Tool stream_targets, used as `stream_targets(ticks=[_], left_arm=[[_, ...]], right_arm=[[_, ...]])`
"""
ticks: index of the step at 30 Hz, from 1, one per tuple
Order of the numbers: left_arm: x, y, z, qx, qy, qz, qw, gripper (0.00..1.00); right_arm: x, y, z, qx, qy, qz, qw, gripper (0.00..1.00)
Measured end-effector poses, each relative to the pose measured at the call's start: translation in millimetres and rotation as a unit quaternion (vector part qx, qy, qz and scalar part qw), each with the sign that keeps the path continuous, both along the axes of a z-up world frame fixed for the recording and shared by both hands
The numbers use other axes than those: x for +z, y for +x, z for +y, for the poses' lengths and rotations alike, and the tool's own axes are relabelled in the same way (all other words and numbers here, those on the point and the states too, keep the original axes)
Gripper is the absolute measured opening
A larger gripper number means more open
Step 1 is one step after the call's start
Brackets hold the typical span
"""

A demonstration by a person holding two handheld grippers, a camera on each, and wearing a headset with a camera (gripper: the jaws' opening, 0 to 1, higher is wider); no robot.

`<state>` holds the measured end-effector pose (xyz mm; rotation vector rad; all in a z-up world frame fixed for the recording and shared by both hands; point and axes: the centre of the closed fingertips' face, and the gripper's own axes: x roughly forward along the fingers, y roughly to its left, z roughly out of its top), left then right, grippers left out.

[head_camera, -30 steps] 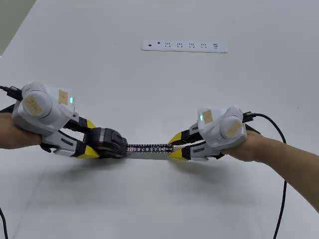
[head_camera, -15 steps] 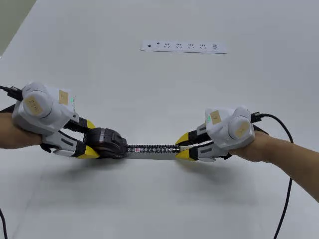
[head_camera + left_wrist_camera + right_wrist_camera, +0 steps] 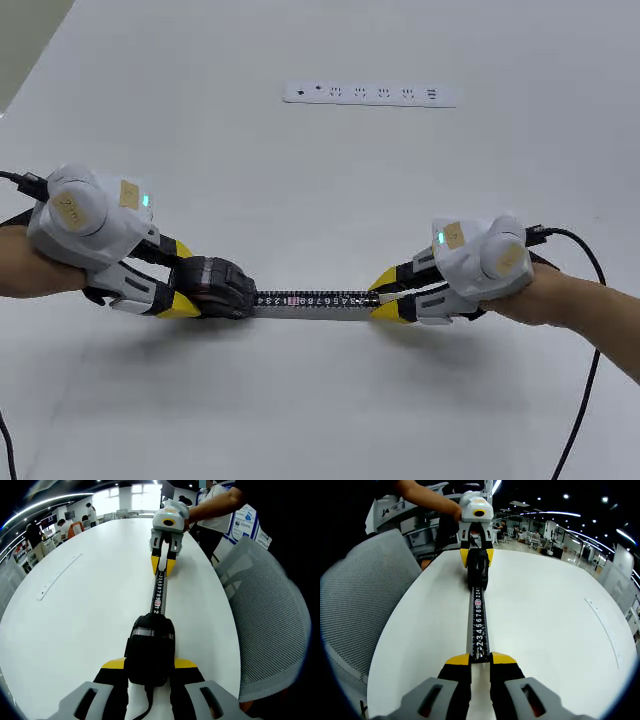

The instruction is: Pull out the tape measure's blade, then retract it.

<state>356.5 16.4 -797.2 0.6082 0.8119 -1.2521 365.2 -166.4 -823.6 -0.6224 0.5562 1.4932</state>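
Tape measure [image 3: 215, 287] sat on the white table [image 3: 320, 190], its case clamped in the left gripper [image 3: 184, 279]. The right gripper [image 3: 384, 296] pinched the tip of the extended blade [image 3: 315, 300]. A power strip [image 3: 369, 93] lay well apart on the far side, off the blade's line. A mesh chair [image 3: 270, 625] stood beside the table.

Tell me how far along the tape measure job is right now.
Done: the blade is partly out of the tape measure, spanning the gap between the grippers. In hand: the left gripper clamps the tape measure's body, and the right gripper pinches the blade's end. Left: any further pull, then retracting the blade.
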Motion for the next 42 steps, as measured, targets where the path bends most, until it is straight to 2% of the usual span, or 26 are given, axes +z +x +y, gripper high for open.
stream_targets(ticks=[42], left_arm=[[1.4,-1.4,-0.7,0.002,-0.002,0.001,1.0,0.29]], right_arm=[[1.9,-0.8,-46.7,-0.009,-0.03,-0.007,0.9995,0.11]])
